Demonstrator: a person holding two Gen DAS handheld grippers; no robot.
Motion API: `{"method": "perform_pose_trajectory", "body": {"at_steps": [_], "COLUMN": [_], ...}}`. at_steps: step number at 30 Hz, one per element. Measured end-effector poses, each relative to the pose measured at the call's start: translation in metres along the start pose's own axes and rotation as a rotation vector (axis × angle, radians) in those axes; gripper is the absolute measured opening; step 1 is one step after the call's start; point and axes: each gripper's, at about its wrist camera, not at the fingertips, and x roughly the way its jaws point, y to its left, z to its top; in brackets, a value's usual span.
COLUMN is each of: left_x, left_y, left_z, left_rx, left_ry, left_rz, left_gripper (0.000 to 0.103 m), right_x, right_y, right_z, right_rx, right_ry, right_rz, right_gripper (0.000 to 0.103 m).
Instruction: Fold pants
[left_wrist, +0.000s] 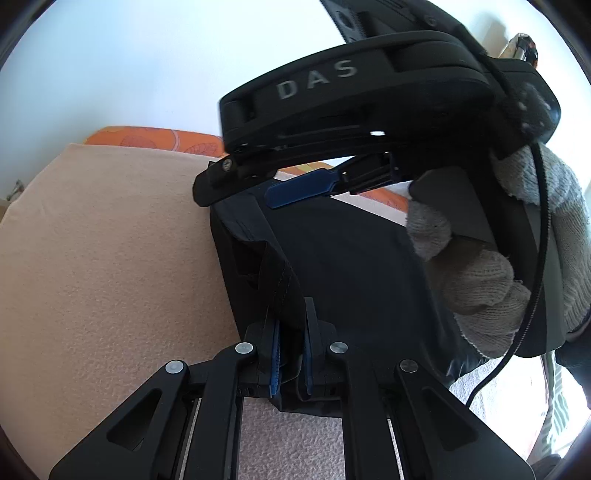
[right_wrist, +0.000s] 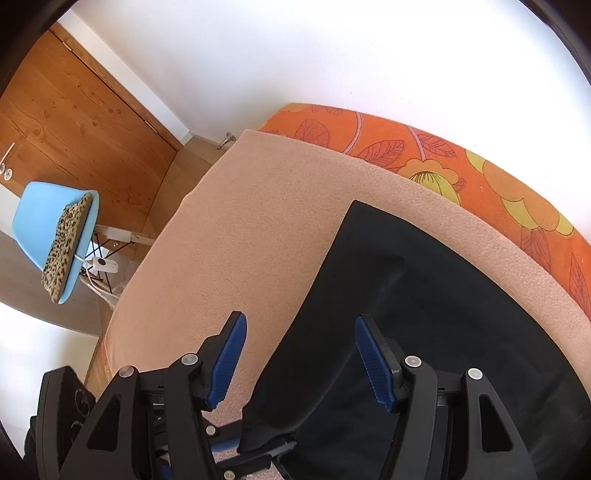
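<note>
Left hand-held gripper (left_wrist: 291, 339): pads pressed together on a bunched fold of the black pants (left_wrist: 343, 258), cloth pinched right at the near edge of the garment. A strip of fabric is seen rising from the pinch toward the folded stack beyond.

Right hand-held gripper (right_wrist: 301, 354): fingers spread wide, nothing held. The pants' (right_wrist: 424, 314) near left edge is seen running up between the blue pads (right_wrist: 373, 362), so the cloth is straddled, not gripped. Contact with the fabric cannot be told from this view.

In the left wrist view the right hand-held gripper is seen crossing above the far part of the pants, held by a gloved hand (left_wrist: 480, 288).

Pants location: on a peach blanket (right_wrist: 258, 221) over a bed with an orange floral cover (right_wrist: 498, 177). Partly folded flat; long axis runs from the grippers away toward the far-right, one corner pointing at the wall.

Key relation: the garment lies ahead and to the right of the right gripper, and the left one is already on it. The next fold likely needs the right gripper closed on that left edge, then both carried along the long axis.

Further off: blue chair (right_wrist: 55, 229) with a leopard-print cushion, wooden door (right_wrist: 74, 110).
</note>
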Motion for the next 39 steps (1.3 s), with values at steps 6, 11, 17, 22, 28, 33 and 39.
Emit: {"method": "perform_pose_trajectory", "body": {"at_steps": [6, 11, 17, 22, 28, 33, 39], "left_x": [-0.002, -0.004, -0.012, -0.016, -0.012, -0.001, 0.024], "left_y": [-0.002, 0.001, 0.003, -0.007, -0.037, -0.087, -0.133], "left_z": [-0.001, -0.004, -0.005, -0.002, 0.001, -0.002, -0.020], "left_rx": [0.020, 0.035, 0.052, 0.082, 0.119, 0.185, 0.241], "left_ry": [-0.010, -0.008, -0.009, -0.010, 0.002, 0.020, 0.093], "left_rz": [-0.024, -0.033, -0.051, -0.080, -0.137, -0.202, -0.277], "left_gripper": [0.009, 0.008, 0.008, 0.008, 0.008, 0.008, 0.008], "right_x": [0.038, 0.052, 0.028, -0.010, -0.055, -0.095, -0.128], "right_y": [-0.001, -0.001, -0.025, -0.050, -0.081, -0.117, -0.176], "right_z": [0.011, 0.012, 0.005, -0.007, -0.026, -0.055, -0.111], "right_rx": [0.013, -0.031, 0.045, 0.098, 0.159, 0.208, 0.309], "right_ry": [0.072, 0.107, 0.059, -0.031, -0.123, -0.188, -0.242], "right_rz": [-0.084, -0.176, -0.121, -0.082, -0.075, -0.089, -0.089], "right_gripper": [0.063, 0.041, 0.006, 0.004, 0.004, 0.004, 0.004]}}
